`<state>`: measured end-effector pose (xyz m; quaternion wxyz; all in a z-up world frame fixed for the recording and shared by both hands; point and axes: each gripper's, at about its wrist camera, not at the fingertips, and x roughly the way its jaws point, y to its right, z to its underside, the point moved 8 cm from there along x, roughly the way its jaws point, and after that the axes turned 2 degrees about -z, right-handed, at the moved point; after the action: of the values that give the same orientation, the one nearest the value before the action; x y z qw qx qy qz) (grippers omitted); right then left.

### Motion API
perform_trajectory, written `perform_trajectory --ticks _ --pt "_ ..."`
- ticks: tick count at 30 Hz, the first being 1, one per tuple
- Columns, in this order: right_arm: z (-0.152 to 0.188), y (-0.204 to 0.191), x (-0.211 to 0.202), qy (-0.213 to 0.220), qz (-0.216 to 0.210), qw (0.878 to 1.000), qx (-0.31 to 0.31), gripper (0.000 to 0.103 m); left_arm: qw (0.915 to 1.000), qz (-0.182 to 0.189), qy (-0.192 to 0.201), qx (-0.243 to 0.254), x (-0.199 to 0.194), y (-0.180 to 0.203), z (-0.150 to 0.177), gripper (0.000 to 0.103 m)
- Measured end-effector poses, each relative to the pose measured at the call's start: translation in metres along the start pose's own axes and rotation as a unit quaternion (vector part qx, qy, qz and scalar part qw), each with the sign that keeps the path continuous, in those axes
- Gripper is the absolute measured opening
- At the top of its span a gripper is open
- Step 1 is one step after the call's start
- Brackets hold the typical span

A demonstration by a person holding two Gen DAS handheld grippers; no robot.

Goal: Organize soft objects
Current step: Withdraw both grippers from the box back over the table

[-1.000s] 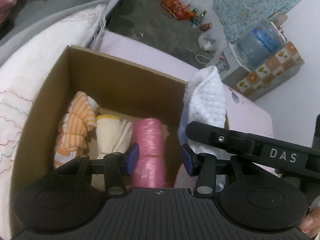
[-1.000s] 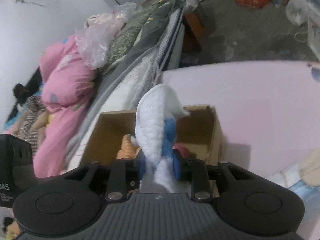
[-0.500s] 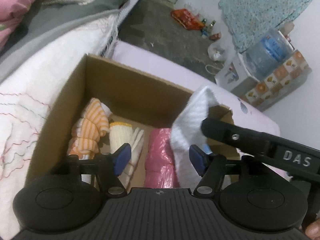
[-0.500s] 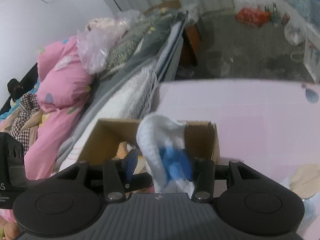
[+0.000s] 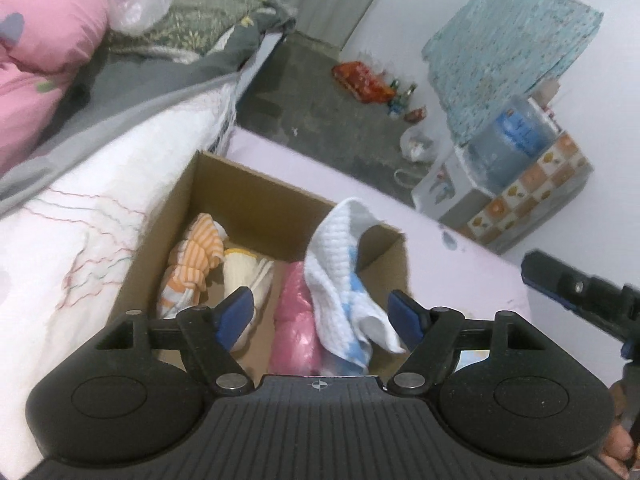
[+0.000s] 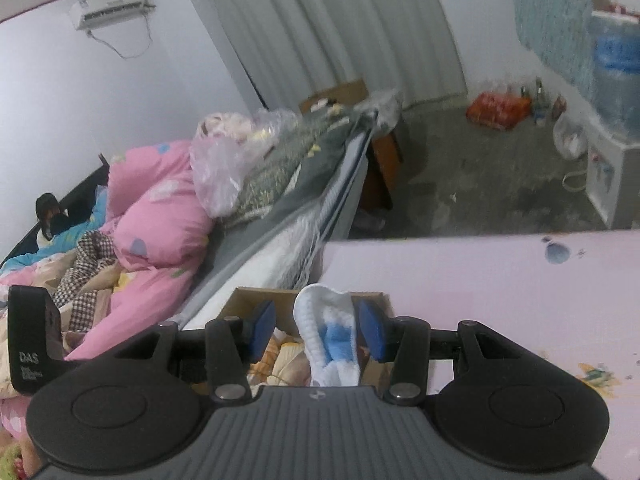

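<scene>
A cardboard box [image 5: 256, 200] stands on the pink sheet and holds an orange striped cloth [image 5: 192, 256], a cream roll [image 5: 246, 270] and a pink roll [image 5: 298, 320]. A white and blue cloth [image 5: 340, 272] stands upright at the box's right end, leaning on the wall. My left gripper [image 5: 324, 316] is open above the box's near side. My right gripper [image 6: 316, 330] is open, its fingers either side of the white and blue cloth [image 6: 326, 332] without touching it. The box [image 6: 248, 298] lies just below it.
Bedding with a white blanket [image 5: 80, 216] and a pink quilt [image 5: 44, 24] lies left of the box. The pink sheet [image 6: 500, 280] stretches right. A water jug [image 5: 516, 140] on a patterned stand and floor clutter [image 5: 364, 80] lie beyond.
My right gripper opened and let go of the white and blue cloth, which now rests in the box. Both grippers pulled back and up; the left opened wider.
</scene>
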<state>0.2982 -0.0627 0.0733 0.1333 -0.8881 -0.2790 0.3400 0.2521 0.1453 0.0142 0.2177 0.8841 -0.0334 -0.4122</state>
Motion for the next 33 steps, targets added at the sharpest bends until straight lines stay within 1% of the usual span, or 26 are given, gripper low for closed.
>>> perform_trajectory --ticks 4,5,6,7,9,12,14,16,17,21,23,24,25,26,27,30,31,33 --pt "0.009 -0.006 -0.038 0.013 -0.012 1.0 -0.018 0.04 0.9995 0.014 0.026 0.009 -0.034 0.014 0.01 0.083" --pt "0.011 -0.008 -0.044 0.014 -0.016 1.0 -0.022 0.04 0.9992 0.015 0.034 0.014 -0.042 0.017 0.012 0.086" --pt "0.012 -0.011 -0.05 0.014 -0.024 0.999 -0.027 0.039 0.9988 0.014 0.042 0.019 -0.051 0.02 0.014 0.09" --pt "0.013 -0.016 -0.052 0.013 -0.03 0.999 -0.033 0.039 0.9983 0.01 0.052 0.022 -0.06 0.022 0.016 0.092" --pt "0.016 -0.024 -0.05 0.005 -0.038 0.998 -0.045 0.039 0.9971 -0.008 0.074 0.019 -0.076 0.021 0.019 0.095" --pt "0.025 -0.039 -0.024 -0.036 -0.058 0.996 -0.058 0.039 0.9946 -0.034 0.098 0.004 -0.091 0.011 0.022 0.097" --pt "0.034 -0.046 0.009 -0.081 -0.072 0.992 -0.058 0.039 0.9936 -0.039 0.106 -0.006 -0.097 0.005 0.025 0.098" --pt "0.046 -0.053 0.047 -0.131 -0.075 0.987 -0.061 0.039 0.9934 -0.043 0.105 -0.016 -0.096 -0.005 0.026 0.098" --pt "0.051 -0.055 0.063 -0.148 -0.072 0.984 -0.063 0.039 0.9934 -0.046 0.104 -0.02 -0.095 -0.01 0.025 0.099" --pt "0.065 -0.057 0.13 -0.201 -0.026 0.975 -0.087 0.039 0.9933 -0.053 0.099 -0.027 -0.087 -0.026 0.021 0.099" --pt "0.07 -0.047 0.154 -0.224 0.014 0.97 -0.091 0.039 0.9939 -0.049 0.095 -0.027 -0.082 -0.032 0.02 0.099" --pt "0.071 -0.039 0.164 -0.231 0.041 0.968 -0.092 0.039 0.9942 -0.047 0.093 -0.027 -0.079 -0.035 0.018 0.099" --pt "0.07 -0.031 0.173 -0.24 0.071 0.964 -0.092 0.038 0.9945 -0.044 0.091 -0.028 -0.076 -0.037 0.017 0.099" --pt "0.069 -0.027 0.178 -0.244 0.088 0.962 -0.09 0.037 0.9948 -0.041 0.089 -0.027 -0.073 -0.039 0.017 0.099" --pt "0.068 -0.026 0.182 -0.246 0.094 0.96 -0.089 0.037 0.995 -0.038 0.088 -0.028 -0.07 -0.041 0.017 0.099" --pt "0.069 -0.027 0.194 -0.256 0.128 0.953 -0.101 0.039 0.9957 -0.03 0.082 -0.032 -0.064 -0.045 0.017 0.099" --pt "0.07 -0.027 0.199 -0.26 0.137 0.95 -0.107 0.042 0.9958 -0.028 0.08 -0.033 -0.063 -0.047 0.017 0.099" --pt "0.074 -0.023 0.209 -0.272 0.155 0.943 -0.111 0.042 0.9956 -0.027 0.081 -0.037 -0.063 -0.049 0.017 0.099"
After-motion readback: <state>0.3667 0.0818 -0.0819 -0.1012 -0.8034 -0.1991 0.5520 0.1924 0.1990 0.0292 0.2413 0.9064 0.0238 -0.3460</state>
